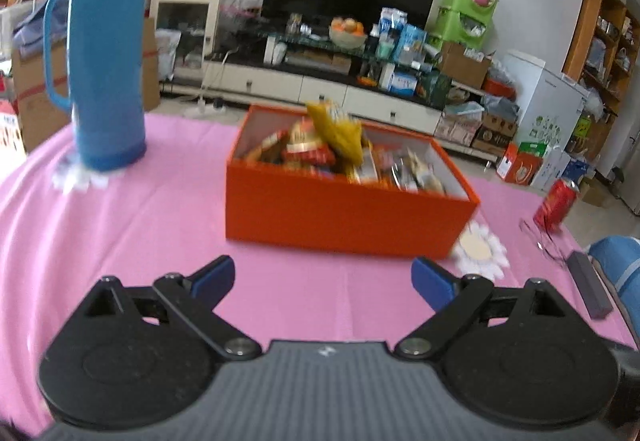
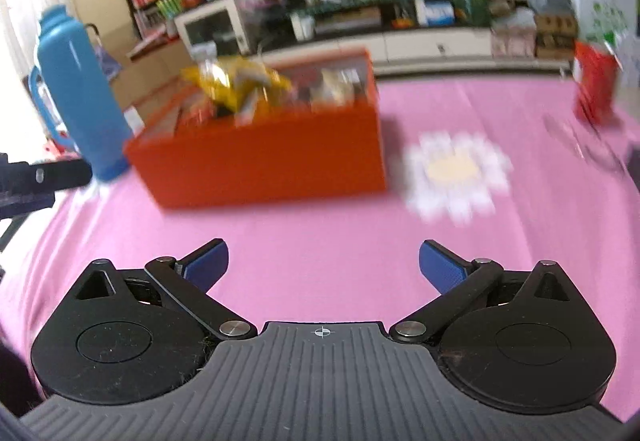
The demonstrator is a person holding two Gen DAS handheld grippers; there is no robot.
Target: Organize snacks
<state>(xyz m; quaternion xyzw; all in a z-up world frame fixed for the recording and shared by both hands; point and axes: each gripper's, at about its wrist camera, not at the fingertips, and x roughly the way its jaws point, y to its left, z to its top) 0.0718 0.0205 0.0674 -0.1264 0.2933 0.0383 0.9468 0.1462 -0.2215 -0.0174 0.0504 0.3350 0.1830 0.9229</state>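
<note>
Gaping empty, left claw (image 1: 323,279) and right claw (image 2: 324,265); orange snack box (image 1: 340,217) ahead, apart.

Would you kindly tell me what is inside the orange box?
The orange box holds heaped snack packets, a yellow bag topmost. Anything beneath the heap is covered, and blur hides the labels.

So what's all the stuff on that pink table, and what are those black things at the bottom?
Orange cardboard box: one, orange, middle of the pink tablecloth.
Snack packets: many, mixed colours, heaped in the box, a yellow bag on top.
Blue plastic thermos flask: one, left of the box.
Flower-shaped white coaster: one visible whole, right of the box.
Red drink can: one, far right.
Left tongs: open, empty.
Right tongs: open, empty.
</note>
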